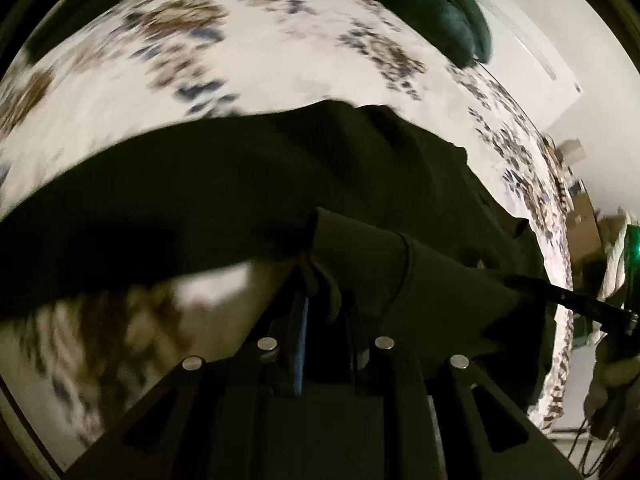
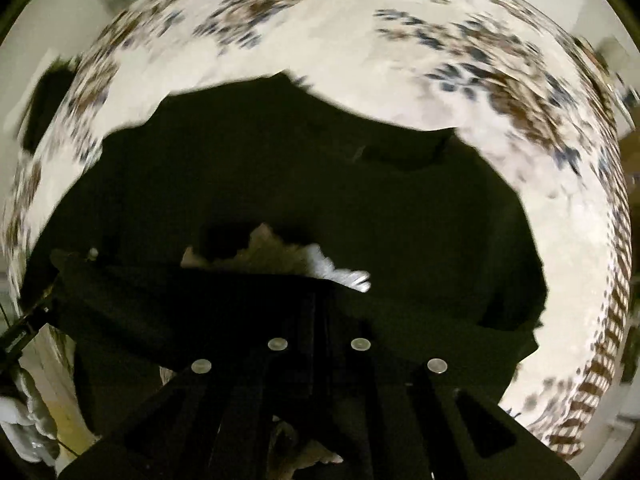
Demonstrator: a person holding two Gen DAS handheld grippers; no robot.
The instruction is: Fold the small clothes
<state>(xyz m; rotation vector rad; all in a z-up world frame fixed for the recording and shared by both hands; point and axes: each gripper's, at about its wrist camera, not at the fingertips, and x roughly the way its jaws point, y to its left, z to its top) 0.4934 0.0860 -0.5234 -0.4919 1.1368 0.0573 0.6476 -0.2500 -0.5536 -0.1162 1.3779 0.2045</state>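
A dark green garment [image 1: 256, 184] lies across a white bedspread with brown and blue patches [image 1: 256, 52]. My left gripper [image 1: 320, 276] is shut on a fold of its edge and holds it lifted off the bed. In the right wrist view the same garment [image 2: 320, 176] spreads wide. My right gripper [image 2: 320, 300] is shut on its near edge, which is stretched taut between the two grippers. The right gripper also shows at the right edge of the left wrist view [image 1: 576, 300], pinching the cloth. The frames are blurred by motion.
A dark teal cushion [image 1: 432, 4] lies at the far side of the bed. The bedspread [image 2: 400, 52] surrounds the garment on all sides. A white wall [image 1: 560, 40] and furniture stand beyond the bed's right edge. The person's hand [image 2: 24, 420] shows at lower left.
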